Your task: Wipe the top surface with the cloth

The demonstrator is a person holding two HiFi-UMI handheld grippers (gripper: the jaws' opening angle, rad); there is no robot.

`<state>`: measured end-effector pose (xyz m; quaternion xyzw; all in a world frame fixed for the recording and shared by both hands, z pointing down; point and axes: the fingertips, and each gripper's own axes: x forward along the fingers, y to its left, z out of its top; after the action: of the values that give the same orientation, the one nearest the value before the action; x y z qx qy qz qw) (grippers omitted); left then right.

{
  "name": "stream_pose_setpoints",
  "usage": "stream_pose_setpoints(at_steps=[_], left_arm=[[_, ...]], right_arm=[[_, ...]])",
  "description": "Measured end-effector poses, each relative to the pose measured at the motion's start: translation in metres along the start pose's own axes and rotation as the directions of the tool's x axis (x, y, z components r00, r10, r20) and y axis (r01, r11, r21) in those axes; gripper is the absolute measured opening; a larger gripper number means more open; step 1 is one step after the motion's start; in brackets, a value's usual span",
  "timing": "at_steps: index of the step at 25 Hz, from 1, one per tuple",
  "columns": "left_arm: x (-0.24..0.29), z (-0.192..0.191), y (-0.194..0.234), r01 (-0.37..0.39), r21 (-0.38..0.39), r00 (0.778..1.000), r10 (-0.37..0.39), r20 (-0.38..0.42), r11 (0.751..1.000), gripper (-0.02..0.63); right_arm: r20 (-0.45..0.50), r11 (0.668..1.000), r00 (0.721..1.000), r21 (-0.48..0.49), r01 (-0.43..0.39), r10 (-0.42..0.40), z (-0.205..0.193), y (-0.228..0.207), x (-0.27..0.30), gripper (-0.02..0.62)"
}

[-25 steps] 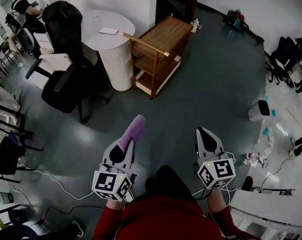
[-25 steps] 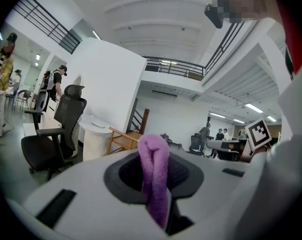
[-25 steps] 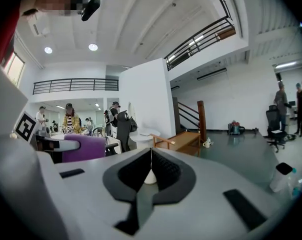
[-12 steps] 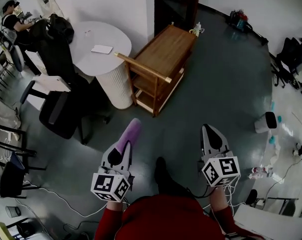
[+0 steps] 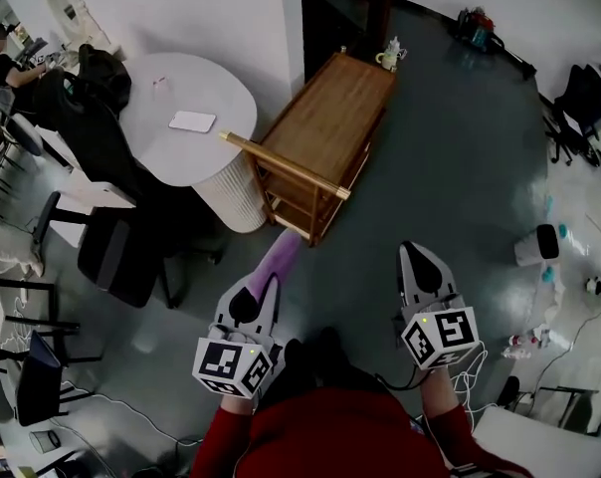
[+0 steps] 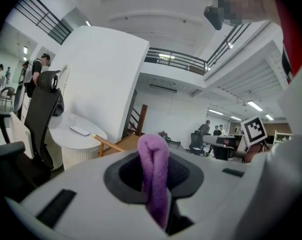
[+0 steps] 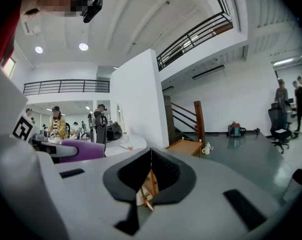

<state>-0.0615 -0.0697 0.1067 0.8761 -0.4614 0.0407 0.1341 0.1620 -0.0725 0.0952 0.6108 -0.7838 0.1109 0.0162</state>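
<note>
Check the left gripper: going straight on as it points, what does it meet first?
Probably the wooden cart. The left gripper, shut on the purple cloth, points at the cart's near end, and nothing else shows in between. Depth is unclear, so the gap can't be judged.

Fuzzy cloth (image 6: 154,171), smooth wooden cart (image 5: 325,132), glossy grey floor (image 5: 450,157).
</note>
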Motion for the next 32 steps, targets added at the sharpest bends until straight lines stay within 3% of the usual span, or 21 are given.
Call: stream_pose_setpoints(at_steps=[7,13,19,23,32], left_arm=[[0.01,-0.003,0.028,0.053,-0.005,0.998,-0.053,-0.028,0.999,0.069],[0.044,0.006,0.039,0.151,0.038,0.988,-0.151,-0.019,0.988,0.069],[0.087,-0.028,0.047,0.214,0.095,0.976,-0.217,0.021,0.972,0.069],[0.118,-0.056,0.058,0.285,0.129,0.952,-0.296,0.08,0.95,0.069],[0.152,-0.095,0.06,0.439,0.208,0.866,-0.473,0.163,0.874,0.069]], right_arm=[[-0.034,0.999,0.999,0.009,0.036,-0.036,-0.011,0.017,0.015,0.012],[-0.062,0.999,0.998,-0.038,0.022,-0.025,-0.02,0.022,0.03,0.012],[-0.045,0.998,0.999,-0.054,0.021,-0.023,-0.073,-0.002,0.048,0.014],[-0.007,0.999,1.0,-0.046,0.029,-0.029,-0.129,-0.031,0.061,0.012],[0.042,0.995,0.999,-0.095,0.032,-0.028,-0.228,-0.077,0.098,0.012]])
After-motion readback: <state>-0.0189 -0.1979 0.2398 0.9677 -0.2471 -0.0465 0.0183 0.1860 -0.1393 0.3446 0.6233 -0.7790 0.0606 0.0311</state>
